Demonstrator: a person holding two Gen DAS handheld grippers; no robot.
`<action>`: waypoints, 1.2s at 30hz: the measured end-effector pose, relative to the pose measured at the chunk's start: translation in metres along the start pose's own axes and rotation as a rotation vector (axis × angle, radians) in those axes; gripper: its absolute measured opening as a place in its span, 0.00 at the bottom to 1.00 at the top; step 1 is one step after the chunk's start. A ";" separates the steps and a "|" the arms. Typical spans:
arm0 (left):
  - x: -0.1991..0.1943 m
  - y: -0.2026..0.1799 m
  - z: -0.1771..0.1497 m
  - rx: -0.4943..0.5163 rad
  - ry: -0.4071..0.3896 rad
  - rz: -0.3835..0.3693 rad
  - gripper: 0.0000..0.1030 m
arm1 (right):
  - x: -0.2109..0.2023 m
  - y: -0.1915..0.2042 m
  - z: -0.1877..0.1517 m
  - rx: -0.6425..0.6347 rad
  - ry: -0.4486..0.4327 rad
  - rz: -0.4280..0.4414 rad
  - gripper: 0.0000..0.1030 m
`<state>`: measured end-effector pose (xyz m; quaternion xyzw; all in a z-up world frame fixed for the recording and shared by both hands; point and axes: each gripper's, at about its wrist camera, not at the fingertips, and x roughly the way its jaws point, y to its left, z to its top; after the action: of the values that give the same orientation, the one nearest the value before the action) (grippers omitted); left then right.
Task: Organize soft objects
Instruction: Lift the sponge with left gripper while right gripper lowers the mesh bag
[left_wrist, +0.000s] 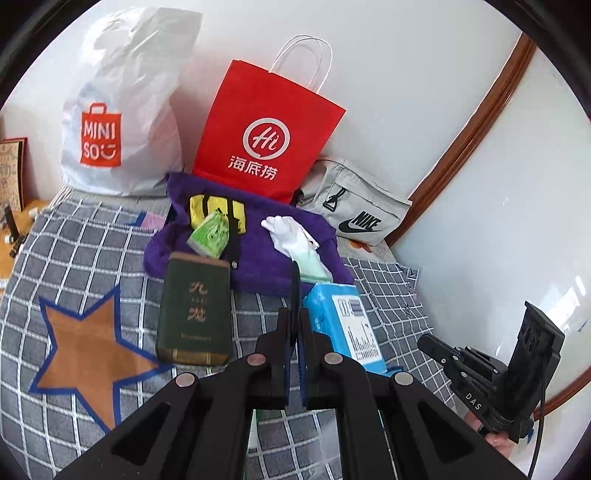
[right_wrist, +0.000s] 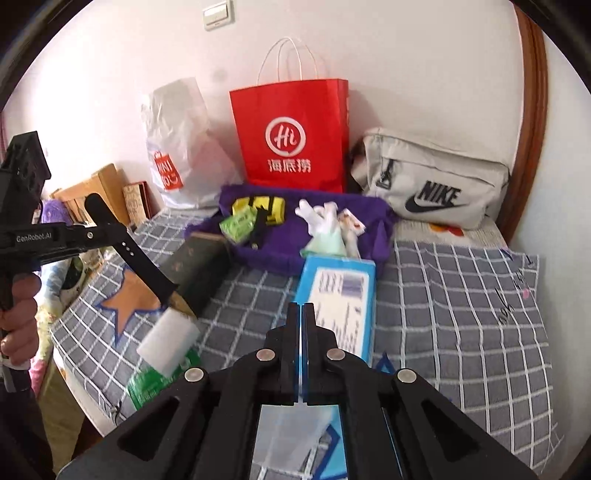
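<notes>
My left gripper (left_wrist: 294, 312) is shut on a thin black strap (right_wrist: 144, 264) with holes, which sticks out past the fingertips above the bed. My right gripper (right_wrist: 303, 306) is shut; clear plastic (right_wrist: 295, 432) shows under its jaws, and I cannot tell whether it is held. Ahead, a purple cloth (left_wrist: 258, 266) carries a yellow-and-black item (left_wrist: 218, 210), a green packet (left_wrist: 208, 236), a white glove (left_wrist: 288, 229) and a pale green cloth (left_wrist: 314, 266). A blue tissue pack (left_wrist: 343, 321) and a dark green box (left_wrist: 195, 314) lie in front of it.
A red paper bag (left_wrist: 266, 136), a white plastic bag (left_wrist: 122, 110) and a grey sports bag (left_wrist: 362, 210) stand along the wall. The bed has a grey checked cover (right_wrist: 461, 314) with an orange star. A green-and-white packet (right_wrist: 162, 362) lies near the bed's edge.
</notes>
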<state>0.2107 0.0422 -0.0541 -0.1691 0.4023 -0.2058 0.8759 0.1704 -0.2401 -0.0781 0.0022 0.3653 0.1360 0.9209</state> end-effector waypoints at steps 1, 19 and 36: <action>0.001 0.000 0.002 0.001 0.000 0.000 0.04 | 0.001 -0.002 0.002 0.002 0.003 -0.005 0.01; 0.028 0.022 -0.004 -0.030 0.068 -0.015 0.04 | 0.063 0.022 -0.094 0.066 0.232 0.134 0.74; 0.030 0.032 -0.010 -0.046 0.086 -0.062 0.04 | 0.088 0.066 -0.130 -0.075 0.246 -0.047 0.85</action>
<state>0.2283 0.0533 -0.0945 -0.1927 0.4387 -0.2305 0.8469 0.1274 -0.1662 -0.2258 -0.0573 0.4701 0.1271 0.8715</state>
